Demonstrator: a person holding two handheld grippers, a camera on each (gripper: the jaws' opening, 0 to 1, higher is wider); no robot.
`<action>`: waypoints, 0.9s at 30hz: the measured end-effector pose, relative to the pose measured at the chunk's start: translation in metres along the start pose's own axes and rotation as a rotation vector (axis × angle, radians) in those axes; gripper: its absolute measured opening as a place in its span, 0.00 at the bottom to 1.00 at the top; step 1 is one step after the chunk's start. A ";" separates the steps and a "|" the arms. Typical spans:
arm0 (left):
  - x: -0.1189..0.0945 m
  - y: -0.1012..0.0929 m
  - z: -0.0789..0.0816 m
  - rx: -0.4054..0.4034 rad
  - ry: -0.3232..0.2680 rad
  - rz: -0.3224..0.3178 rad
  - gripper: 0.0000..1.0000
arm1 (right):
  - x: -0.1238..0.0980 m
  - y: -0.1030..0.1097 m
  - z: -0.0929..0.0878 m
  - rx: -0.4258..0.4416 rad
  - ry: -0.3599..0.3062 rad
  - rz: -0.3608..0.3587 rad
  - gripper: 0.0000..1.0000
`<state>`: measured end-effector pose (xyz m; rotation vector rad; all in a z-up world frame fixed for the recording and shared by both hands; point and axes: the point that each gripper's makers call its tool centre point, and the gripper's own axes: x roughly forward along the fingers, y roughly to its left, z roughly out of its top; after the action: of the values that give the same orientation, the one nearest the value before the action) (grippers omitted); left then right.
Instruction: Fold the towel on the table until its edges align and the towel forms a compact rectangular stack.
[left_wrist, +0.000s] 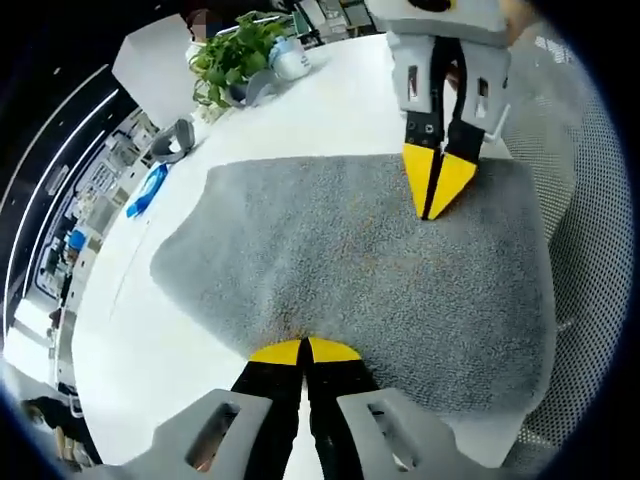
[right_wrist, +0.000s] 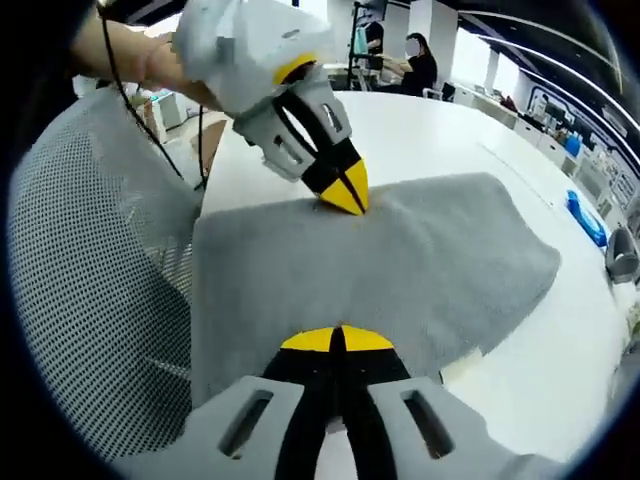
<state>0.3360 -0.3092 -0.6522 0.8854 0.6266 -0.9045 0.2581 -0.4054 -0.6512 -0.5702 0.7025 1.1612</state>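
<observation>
A grey towel (left_wrist: 350, 270) lies spread on the white table (left_wrist: 290, 120). In the left gripper view my left gripper (left_wrist: 305, 350) rises from the bottom, its yellow tips shut on the towel's near edge. Across from it my right gripper (left_wrist: 435, 190) points down onto the far edge, tips shut on the cloth. In the right gripper view the towel (right_wrist: 400, 270) runs between my right gripper (right_wrist: 335, 340) at the bottom and my left gripper (right_wrist: 345, 190), held by a hand at the upper left. The cloth rises slightly toward the left gripper's tips.
A potted plant (left_wrist: 235, 55), a white cup (left_wrist: 290, 62), a grey object (left_wrist: 175, 140) and a blue object (left_wrist: 148, 190) sit at the table's far side. A mesh chair (right_wrist: 90, 260) stands against the table edge. People sit at desks (right_wrist: 410, 60) behind.
</observation>
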 end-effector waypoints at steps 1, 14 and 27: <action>-0.001 0.000 -0.002 0.003 0.007 -0.001 0.01 | -0.002 0.002 -0.002 -0.005 0.002 -0.001 0.00; -0.010 0.003 -0.011 0.073 0.018 0.057 0.01 | -0.021 0.024 -0.017 -0.177 0.080 0.024 0.03; -0.039 -0.080 0.057 0.221 -0.219 -0.201 0.01 | -0.033 0.055 -0.025 -0.399 0.110 0.139 0.06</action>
<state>0.2533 -0.3687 -0.6233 0.9145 0.4364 -1.2516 0.1935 -0.4272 -0.6458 -0.9373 0.6123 1.4204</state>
